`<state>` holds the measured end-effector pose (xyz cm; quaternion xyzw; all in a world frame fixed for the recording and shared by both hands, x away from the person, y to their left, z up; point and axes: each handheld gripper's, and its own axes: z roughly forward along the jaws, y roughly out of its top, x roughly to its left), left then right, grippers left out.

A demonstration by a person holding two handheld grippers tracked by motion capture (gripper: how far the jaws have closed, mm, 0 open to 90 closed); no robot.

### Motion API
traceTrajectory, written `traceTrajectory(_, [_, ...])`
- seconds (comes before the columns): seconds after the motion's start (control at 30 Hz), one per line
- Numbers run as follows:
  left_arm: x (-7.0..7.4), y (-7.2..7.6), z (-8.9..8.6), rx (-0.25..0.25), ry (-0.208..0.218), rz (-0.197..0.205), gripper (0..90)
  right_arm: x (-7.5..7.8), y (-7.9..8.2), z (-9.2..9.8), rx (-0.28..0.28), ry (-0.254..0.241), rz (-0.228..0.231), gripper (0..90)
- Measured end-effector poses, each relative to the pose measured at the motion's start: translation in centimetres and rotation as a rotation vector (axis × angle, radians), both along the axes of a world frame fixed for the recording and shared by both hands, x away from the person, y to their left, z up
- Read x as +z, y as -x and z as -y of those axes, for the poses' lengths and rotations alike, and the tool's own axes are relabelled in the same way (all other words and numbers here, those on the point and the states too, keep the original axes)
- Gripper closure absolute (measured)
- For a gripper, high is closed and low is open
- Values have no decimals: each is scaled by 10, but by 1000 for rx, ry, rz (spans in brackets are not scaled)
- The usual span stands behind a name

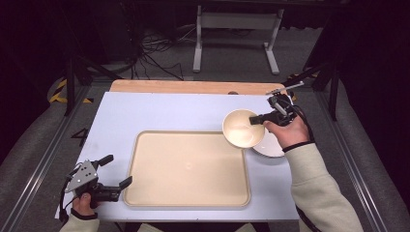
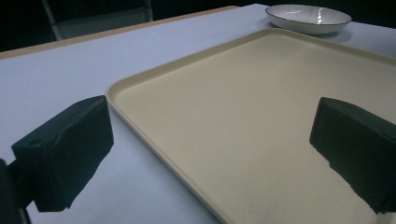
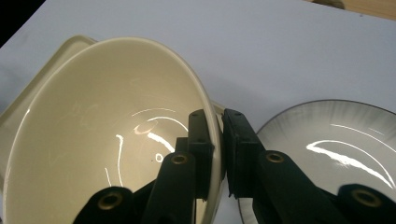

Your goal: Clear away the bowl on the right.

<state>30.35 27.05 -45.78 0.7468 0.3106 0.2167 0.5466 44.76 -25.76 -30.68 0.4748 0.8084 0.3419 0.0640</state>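
Observation:
A cream bowl (image 1: 241,128) hangs tilted over the far right corner of the beige tray (image 1: 159,193), held by its rim. My right gripper (image 1: 255,118) is shut on that rim: in the right gripper view one jaw sits inside the cream bowl (image 3: 102,140) and the other outside, with the right gripper (image 3: 217,140) pinching the wall. Under and beside the bowl lies a white dark-rimmed plate (image 1: 270,147) (image 3: 345,154) (image 2: 308,17). My left gripper (image 1: 117,170) rests open at the tray's near left corner, the left gripper (image 2: 210,154) with wide-set jaws over the tray (image 2: 261,121) edge.
The tray lies on a pale blue tabletop (image 1: 145,111) with a wooden strip (image 1: 193,87) along the far edge. Beyond the table stand a white metal frame (image 1: 237,29) and loose cables (image 1: 154,53) on the floor.

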Motion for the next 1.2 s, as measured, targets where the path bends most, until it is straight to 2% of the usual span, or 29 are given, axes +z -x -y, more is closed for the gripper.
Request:
traceTrajectory(0.37, [0, 0, 1, 4, -3, -16, 3, 8, 8, -45, 89, 5, 0, 822])
traceTrajectory(0.47, [1, 0, 1, 4, -7, -16, 3, 10, 10, -55, 109, -9, -10, 822])
traceTrajectory(0.73, [1, 0, 0, 4, -2, -18, 3, 10, 16, -82, 167, -3, -26, 821])
traceTrajectory(1.2, [1, 0, 0, 6, 0, -17, 3, 8, 21, -112, 236, -28, -37, 819])
